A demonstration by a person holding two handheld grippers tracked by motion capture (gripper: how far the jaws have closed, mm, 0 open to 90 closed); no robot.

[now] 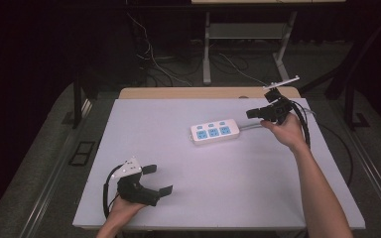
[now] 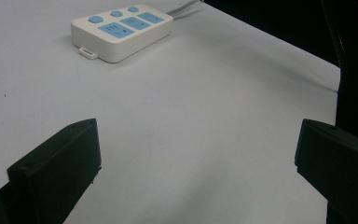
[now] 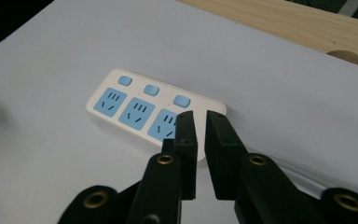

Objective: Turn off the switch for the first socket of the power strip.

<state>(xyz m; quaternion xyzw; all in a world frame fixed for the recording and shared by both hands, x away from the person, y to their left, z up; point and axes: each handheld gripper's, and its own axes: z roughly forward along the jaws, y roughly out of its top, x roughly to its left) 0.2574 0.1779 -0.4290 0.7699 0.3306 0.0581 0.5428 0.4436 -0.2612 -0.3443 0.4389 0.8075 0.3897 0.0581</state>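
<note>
A: Item one, left tool (image 1: 159, 179)?
B: Lower left of the high view, held in a hand at the counter's near edge. Jaws spread wide, nothing between them; in the left gripper view they stand at the bottom corners with bare surface between.

A: Item two, right tool (image 1: 254, 114)?
B: Upper right of the high view, raised in the other hand. Jaws nearly closed, a narrow slit left between them, gripping nothing. In the right gripper view its tips (image 3: 199, 122) hang over the near end of the power strip (image 3: 154, 108); contact cannot be told.

A: Item three, the strip?
B: White, three blue sockets, three blue buttons, lying flat just right of centre in the high view (image 1: 215, 132), its cable running off to the right.

A: Surface and room?
B: Counter (image 1: 178, 163) pale grey-white, with a wooden strip along its far edge. Beyond it, dark floor, loose cables and a grey stand (image 1: 207, 49).
</note>
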